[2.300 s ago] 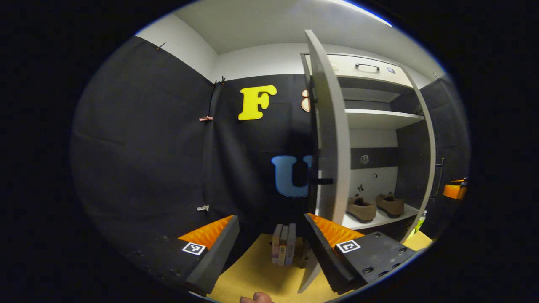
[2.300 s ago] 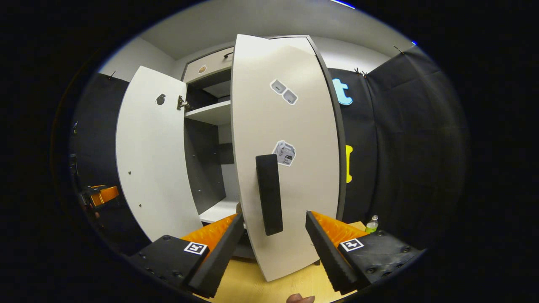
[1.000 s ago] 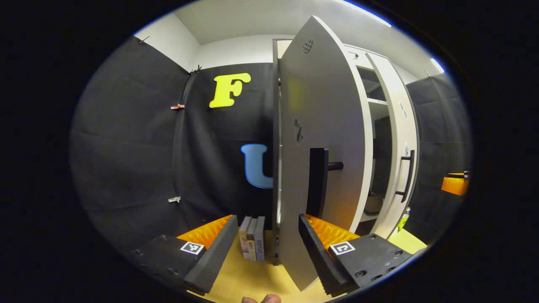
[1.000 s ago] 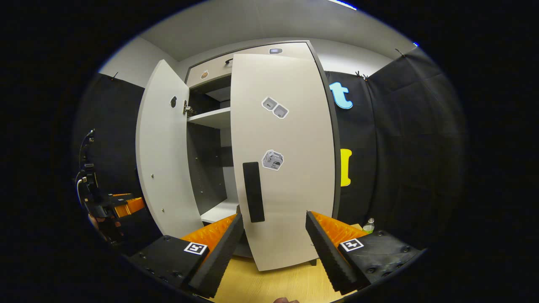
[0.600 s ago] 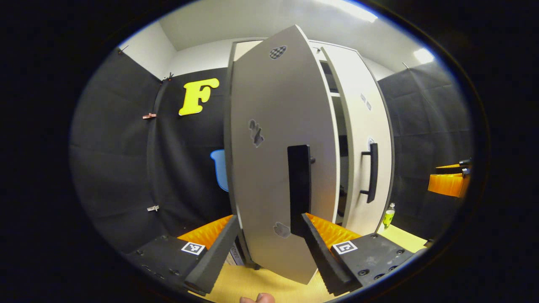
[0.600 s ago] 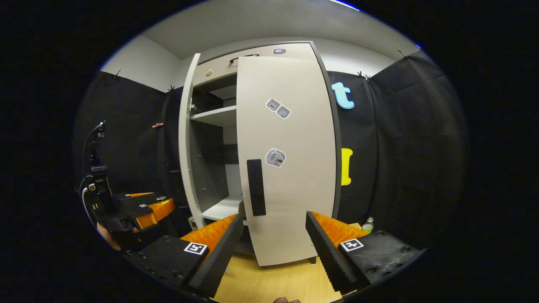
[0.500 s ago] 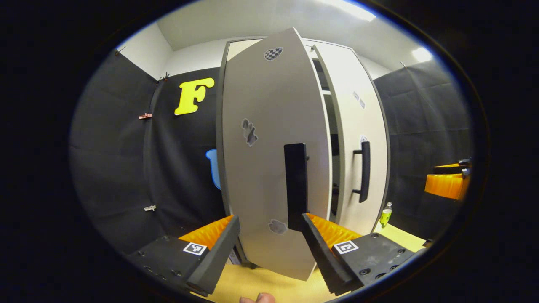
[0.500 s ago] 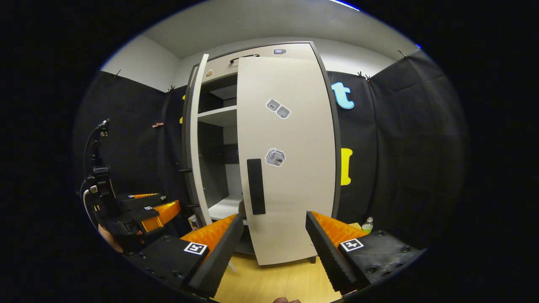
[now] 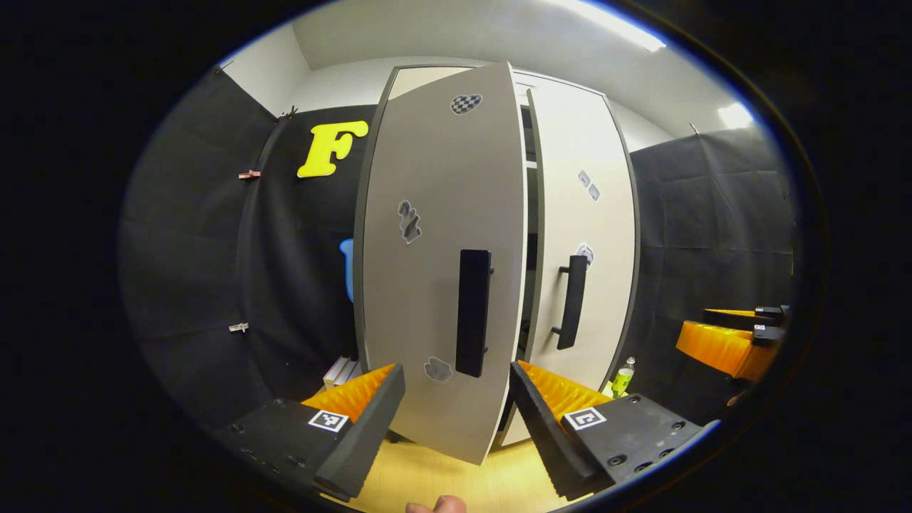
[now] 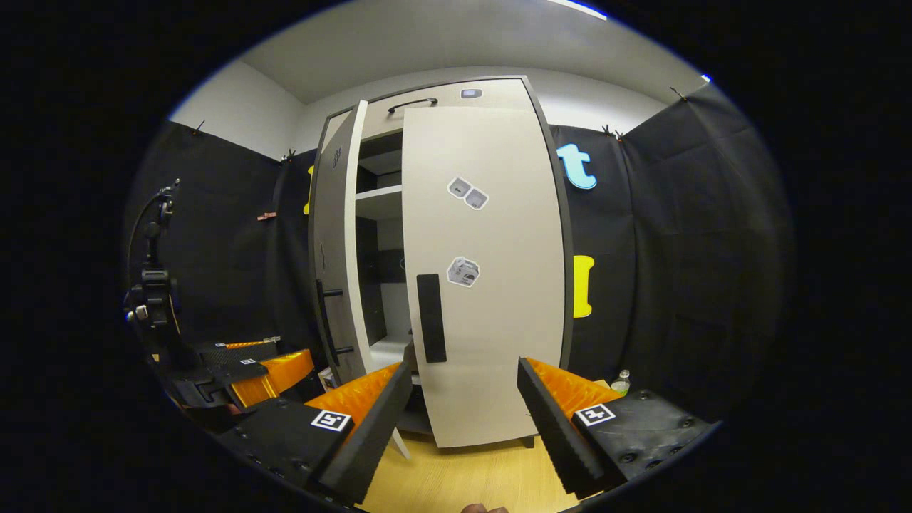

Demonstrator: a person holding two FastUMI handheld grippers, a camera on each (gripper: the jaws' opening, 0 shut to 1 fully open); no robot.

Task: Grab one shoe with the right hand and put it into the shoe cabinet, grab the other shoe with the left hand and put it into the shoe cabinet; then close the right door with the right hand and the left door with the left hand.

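In the left gripper view, the left gripper (image 9: 456,413) sits at six o'clock with its jaws spread wide and nothing between them. The left door (image 9: 434,285) of the shoe cabinet (image 9: 406,75) fills the centre, from about eleven o'clock down to six. Compared with half a second ago it has swung further toward the cabinet, and the dark gap between it and the right door (image 9: 591,235) is now a narrow strip. The left door's black handle (image 9: 473,312) hangs just above the gap between the fingers, apart from both. At two to four o'clock stands the right door with its own handle (image 9: 571,302); it looks nearly closed. A small green bottle (image 9: 623,377) stands at four o'clock on the wooden floor (image 9: 456,481), and the right gripper (image 9: 727,342) shows at three o'clock, lower than before.

In the right gripper view, the left gripper (image 10: 242,377) appears at eight o'clock. At ten o'clock the left door (image 10: 331,249) shows more of its front face than before, with shelves (image 10: 377,203) still visible behind it. The right door (image 10: 484,285) fills the centre, a black handle (image 10: 430,318) on it. The right gripper (image 10: 463,420) at six o'clock is wide open and empty, clear of the door. The shoes cannot be made out in the remaining gap.
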